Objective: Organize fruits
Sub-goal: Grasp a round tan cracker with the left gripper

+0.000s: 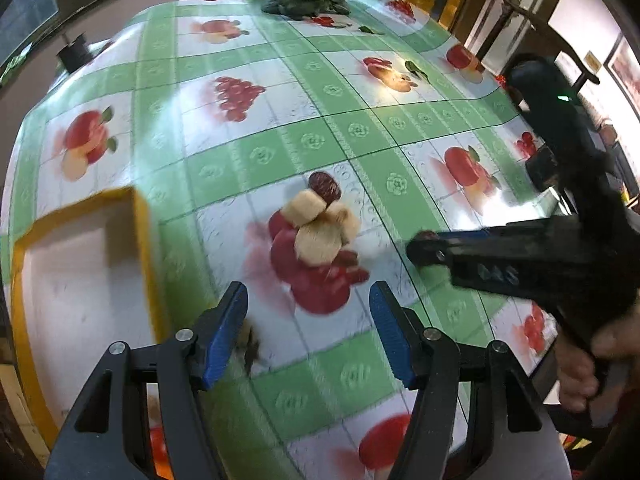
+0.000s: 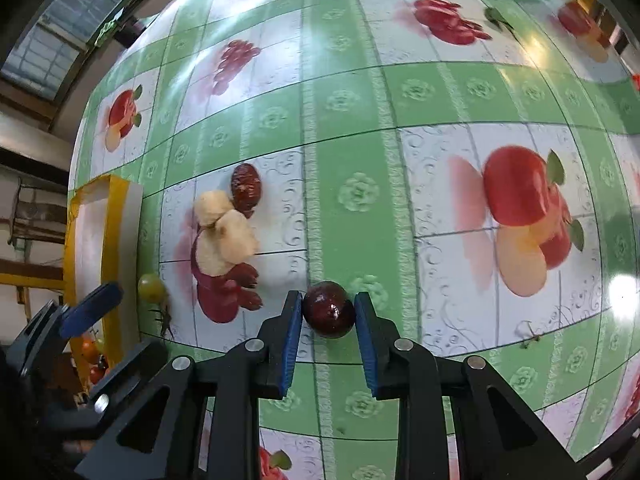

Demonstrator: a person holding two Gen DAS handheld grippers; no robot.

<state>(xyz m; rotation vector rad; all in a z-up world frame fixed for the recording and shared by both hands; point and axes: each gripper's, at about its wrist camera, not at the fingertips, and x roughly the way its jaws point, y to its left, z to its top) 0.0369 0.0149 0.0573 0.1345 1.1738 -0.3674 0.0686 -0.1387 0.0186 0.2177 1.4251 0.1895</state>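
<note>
One green-checked tablecloth (image 2: 352, 96), window (image 1: 28, 4) perhaps.

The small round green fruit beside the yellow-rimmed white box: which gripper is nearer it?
Left. The left gripper hangs right over the small round green fruit, one finger beside it. The right gripper is farther off, around a dark red round fruit.

Desk cover (image 2: 360, 160): glossy oilcloth, strong glare. Dark red plum (image 2: 329, 310): smooth, shiny skin. Red date (image 2: 245, 186): wrinkled, matt. Gripper pads (image 2: 294, 344): ribbed blue rubber-like on matt black plastic, metal pins. Tray (image 1: 80, 272): matt white.
</note>
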